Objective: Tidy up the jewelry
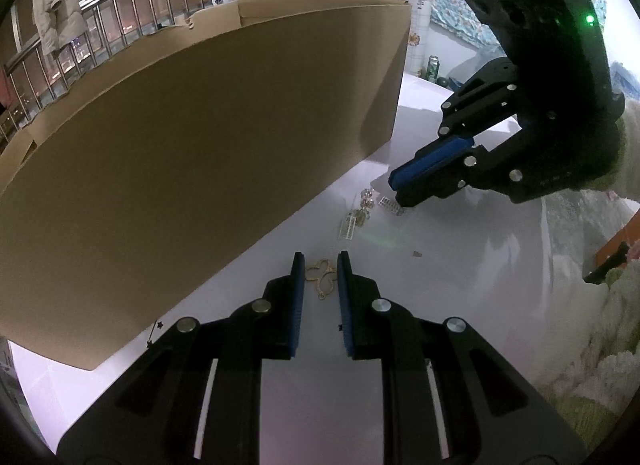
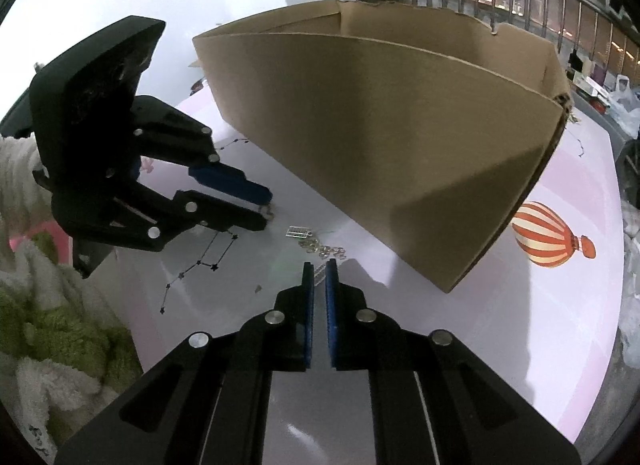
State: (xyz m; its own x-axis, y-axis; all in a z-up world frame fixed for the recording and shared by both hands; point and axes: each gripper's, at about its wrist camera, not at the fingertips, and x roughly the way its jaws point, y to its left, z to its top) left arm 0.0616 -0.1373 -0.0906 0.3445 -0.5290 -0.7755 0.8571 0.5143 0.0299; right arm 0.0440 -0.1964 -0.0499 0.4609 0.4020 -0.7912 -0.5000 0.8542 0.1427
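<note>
In the left wrist view my left gripper (image 1: pixel 321 261) is shut on a gold looping pendant (image 1: pixel 322 278), which spans the narrow gap between the blue pads just above the white table (image 1: pixel 460 265). In the right wrist view my right gripper (image 2: pixel 319 264) is nearly closed, with a thin silver strip (image 2: pixel 319 274) pinched between its pads at the tips. Just ahead of it lies a small heap of silver rings (image 2: pixel 326 250) and a rectangular silver piece (image 2: pixel 298 232). The two grippers point toward each other across this heap, the left gripper (image 2: pixel 267 210) at the left and the right gripper (image 1: pixel 397 193) at the right.
A large open cardboard box (image 1: pixel 200 145) (image 2: pixel 380 145) stands right behind the jewelry and fills the far side. The table carries a hot-air balloon print (image 2: pixel 548 237) and a constellation drawing (image 2: pixel 208 261). Fuzzy green and white sleeves (image 2: pixel 48 313) (image 1: pixel 600 345) lie at the near edge.
</note>
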